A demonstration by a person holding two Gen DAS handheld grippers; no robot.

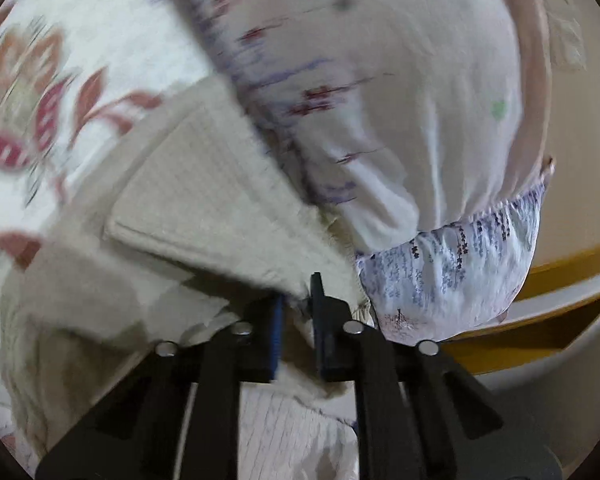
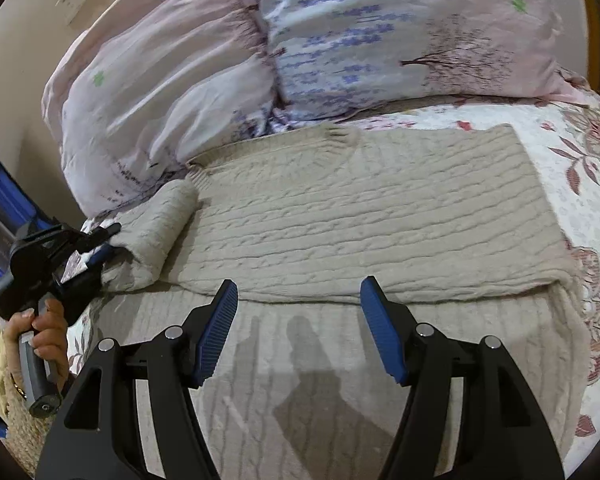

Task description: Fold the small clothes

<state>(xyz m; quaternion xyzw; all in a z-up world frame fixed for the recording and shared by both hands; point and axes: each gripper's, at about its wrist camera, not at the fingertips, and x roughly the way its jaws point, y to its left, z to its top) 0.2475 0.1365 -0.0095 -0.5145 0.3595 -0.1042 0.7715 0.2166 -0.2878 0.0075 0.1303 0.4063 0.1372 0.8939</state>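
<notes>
Bedspread [image 1: 40,92] — motion-blurred, pattern smeared

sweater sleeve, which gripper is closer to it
Left. The left gripper is clamped on the sleeve; the right gripper hovers open over the sweater body.

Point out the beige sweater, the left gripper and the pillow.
beige sweater [image 2: 360,216]: right wrist view, middle of the cable-knit body.
left gripper [image 2: 110,240]: right wrist view, fingertips clamped on the sweater's sleeve.
pillow [image 2: 380,40]: right wrist view, its purple-flowered front.
</notes>
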